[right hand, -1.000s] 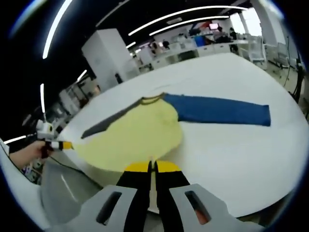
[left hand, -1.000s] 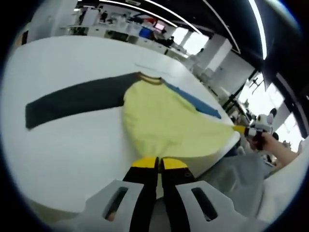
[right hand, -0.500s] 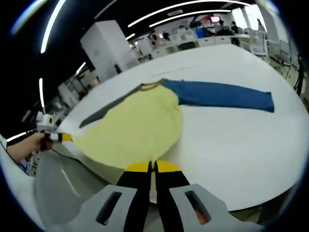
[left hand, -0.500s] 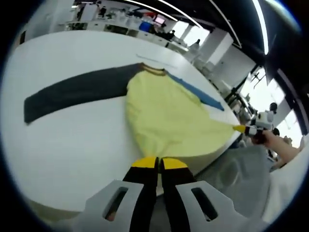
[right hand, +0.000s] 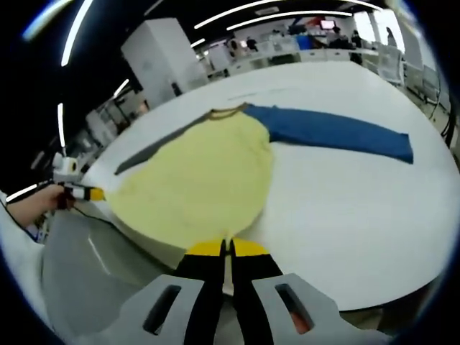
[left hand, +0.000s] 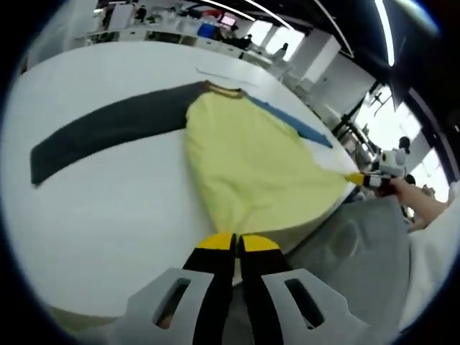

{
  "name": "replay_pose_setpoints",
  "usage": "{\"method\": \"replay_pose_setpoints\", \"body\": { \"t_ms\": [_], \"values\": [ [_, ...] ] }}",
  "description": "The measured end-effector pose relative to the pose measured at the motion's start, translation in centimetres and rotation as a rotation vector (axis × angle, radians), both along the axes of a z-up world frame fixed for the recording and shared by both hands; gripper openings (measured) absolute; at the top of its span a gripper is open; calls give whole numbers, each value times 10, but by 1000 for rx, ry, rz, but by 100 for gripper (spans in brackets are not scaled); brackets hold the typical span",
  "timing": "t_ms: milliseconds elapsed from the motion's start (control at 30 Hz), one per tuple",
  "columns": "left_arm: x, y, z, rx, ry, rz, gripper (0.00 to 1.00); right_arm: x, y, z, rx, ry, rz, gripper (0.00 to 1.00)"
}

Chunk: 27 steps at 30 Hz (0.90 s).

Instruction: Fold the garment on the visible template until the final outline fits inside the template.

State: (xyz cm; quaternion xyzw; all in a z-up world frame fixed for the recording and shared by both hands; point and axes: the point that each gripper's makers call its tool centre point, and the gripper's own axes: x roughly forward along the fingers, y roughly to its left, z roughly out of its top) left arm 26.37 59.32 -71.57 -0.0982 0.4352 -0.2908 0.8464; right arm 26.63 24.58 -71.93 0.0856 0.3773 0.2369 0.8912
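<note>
A long-sleeved shirt lies spread on the white table (left hand: 108, 208). It has a yellow body (left hand: 251, 158), a dark grey sleeve (left hand: 108, 129) and a blue sleeve (left hand: 295, 122). My left gripper (left hand: 235, 244) is shut on one corner of the yellow hem at the table's near edge. My right gripper (left hand: 356, 178) pinches the other hem corner off to the right. In the right gripper view, the right gripper (right hand: 226, 248) is shut on the hem, the yellow body (right hand: 201, 172) stretches ahead, and the blue sleeve (right hand: 338, 133) runs right. The left gripper (right hand: 97, 194) holds the far corner.
A faint thin line (left hand: 215, 74) marks the table just past the collar (left hand: 223, 90). A person's hand (left hand: 410, 198) holds the other gripper, with grey cloth (left hand: 352, 244) below the table's edge. Desks and people stand far behind.
Both grippers keep their hold on the hem. The views have shifted a little, and the yellow body looks slightly larger and closer to the near edge.
</note>
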Motion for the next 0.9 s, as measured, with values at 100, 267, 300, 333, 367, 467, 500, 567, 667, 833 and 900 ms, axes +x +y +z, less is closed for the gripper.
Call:
{"method": "replay_pose_setpoints", "body": {
  "t_ms": [100, 267, 300, 333, 367, 467, 500, 567, 667, 833, 900],
  "values": [
    [-3, 0, -7, 19, 6, -36, 0, -1, -1, -3, -10, 9, 6, 3],
    [-9, -2, -17, 77, 17, -124, 0, -5, -1, -12, -35, 36, 22, 3],
    [-10, -2, -18, 87, 15, -139, 0, -6, -1, -14, -40, 43, 26, 3],
    [-10, -3, -19, 97, 13, -154, 0, -6, -1, -15, -42, 47, 27, 3],
    [-11, -4, -20, 107, 14, -166, 0, -7, -1, -16, -45, 52, 27, 3],
    [-12, -3, -24, 138, 15, -204, 0, -7, -2, -20, -56, 69, 32, 3],
    [-12, -3, -25, 145, 14, -213, 0, -8, -2, -22, -64, 74, 37, 3],
    [-12, -2, -27, 171, 12, -249, 0, -8, -2, -24, -74, 85, 43, 3],
    [-13, -2, -29, 193, 13, -278, 0, -11, -2, -29, -82, 106, 48, 3],
    [-14, -2, -32, 197, 22, -288, 0, -16, -3, -34, -83, 130, 51, 3],
    [-15, -2, -33, 196, 30, -292, 0, -17, -4, -37, -84, 137, 51, 3]
  ]
}}
